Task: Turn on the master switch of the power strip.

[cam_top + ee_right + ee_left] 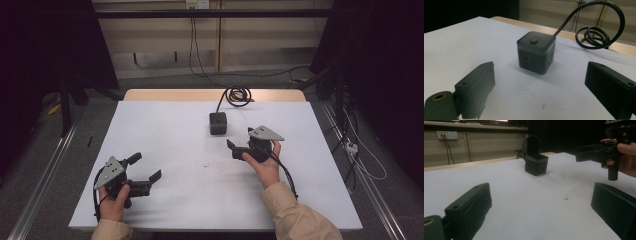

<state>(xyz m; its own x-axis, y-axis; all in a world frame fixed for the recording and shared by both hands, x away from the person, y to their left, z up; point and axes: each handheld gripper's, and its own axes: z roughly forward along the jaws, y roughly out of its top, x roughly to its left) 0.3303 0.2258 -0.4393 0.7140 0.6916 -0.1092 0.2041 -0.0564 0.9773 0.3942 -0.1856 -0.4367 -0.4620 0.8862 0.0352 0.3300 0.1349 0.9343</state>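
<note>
Your left gripper (148, 167) sits nearest you, close to the front left corner of the white table (165, 130), held in your left hand (116, 200) with its jaws spread wide and nothing between them. In the left gripper view those two black jaws rise at the lower left and lower right, bare white surface between them, and a small dark speck (566, 198) marks the table just ahead. Farther in and toward the right edge, your right hand (266, 167) holds the right gripper (240, 142) just above the surface, its grey plate (266, 133) on top and its cable (286, 172) trailing back along your sleeve. Its jaws are spread too, empty, and they point toward the table's middle; in the right gripper view they frame the cube (536, 51) without touching it. That cube, a dark power cube with a button on top and socket holes in its sides, stands upright past the table's centre, nearer the far edge, well apart from the left gripper and near the right one. Its black cord (237, 95) runs from the cube back to the far edge, where it lies coiled on the bare wooden strip (165, 94). Beyond the table, other cables hang down a pale wall (160, 35) from an outlet (197, 4).
</note>
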